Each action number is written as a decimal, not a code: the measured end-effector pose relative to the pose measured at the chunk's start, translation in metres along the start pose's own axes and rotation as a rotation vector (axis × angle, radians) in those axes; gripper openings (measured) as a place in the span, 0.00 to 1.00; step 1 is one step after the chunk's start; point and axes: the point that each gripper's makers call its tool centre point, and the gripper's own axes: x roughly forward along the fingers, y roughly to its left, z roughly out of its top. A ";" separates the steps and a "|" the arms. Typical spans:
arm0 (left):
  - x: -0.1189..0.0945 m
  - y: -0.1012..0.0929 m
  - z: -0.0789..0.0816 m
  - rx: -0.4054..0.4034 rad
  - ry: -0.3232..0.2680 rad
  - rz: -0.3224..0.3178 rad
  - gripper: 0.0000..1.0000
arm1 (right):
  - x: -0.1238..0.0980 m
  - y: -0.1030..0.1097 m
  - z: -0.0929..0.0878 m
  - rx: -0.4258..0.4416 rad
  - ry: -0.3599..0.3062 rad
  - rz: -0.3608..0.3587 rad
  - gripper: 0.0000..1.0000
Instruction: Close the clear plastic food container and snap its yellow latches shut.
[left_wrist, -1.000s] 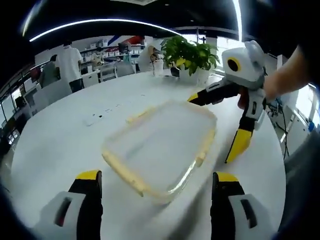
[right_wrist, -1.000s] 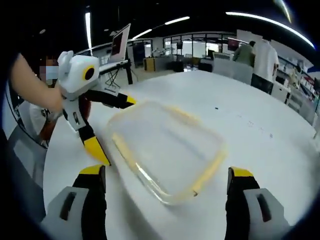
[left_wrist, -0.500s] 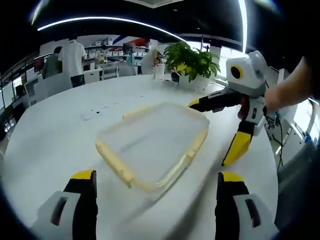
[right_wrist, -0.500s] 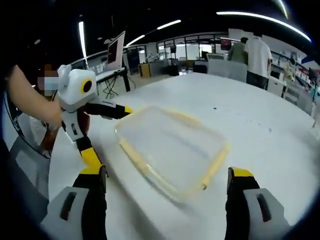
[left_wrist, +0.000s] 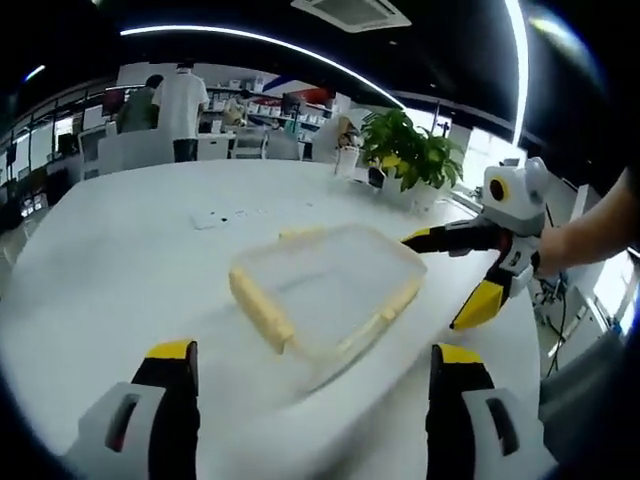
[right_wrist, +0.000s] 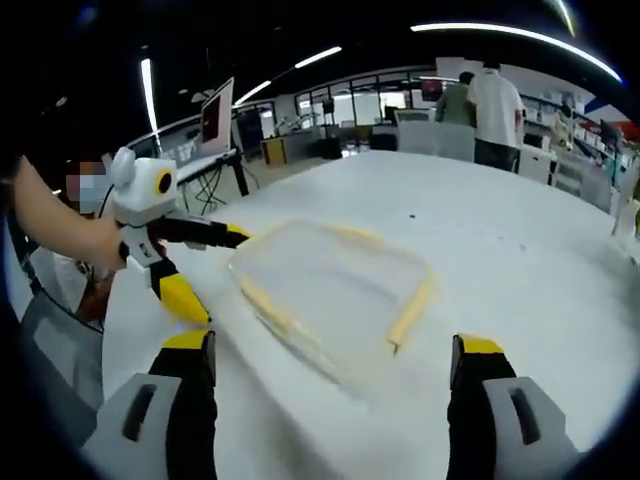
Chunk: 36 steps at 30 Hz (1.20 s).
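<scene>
Both grippers hung back from the container, jaws apart and empty.

The container (left_wrist: 325, 290) lay on the white table (left_wrist: 120, 260) between the left gripper (left_wrist: 312, 420) and right gripper (right_wrist: 330, 415), lid apparently on, yellow latches (left_wrist: 262, 309) seemingly unsnapped. Best approach, I judged: steady one side, press each latch squarely downward.

A broad round white table (left_wrist: 120, 260) spreads across an open office; a leafy green potted plant (left_wrist: 415, 150) stands upper right, long ceiling light strips (left_wrist: 270, 42) overhead.
</scene>
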 end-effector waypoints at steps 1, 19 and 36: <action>-0.001 0.000 0.000 -0.002 -0.002 0.002 0.93 | -0.002 0.000 -0.001 0.007 0.001 -0.001 0.96; -0.035 0.013 -0.014 -0.080 -0.027 0.062 0.89 | -0.039 -0.010 0.000 0.063 -0.049 -0.092 0.90; -0.083 0.010 -0.036 -0.136 -0.043 0.083 0.87 | -0.076 -0.004 -0.010 0.152 -0.098 -0.152 0.82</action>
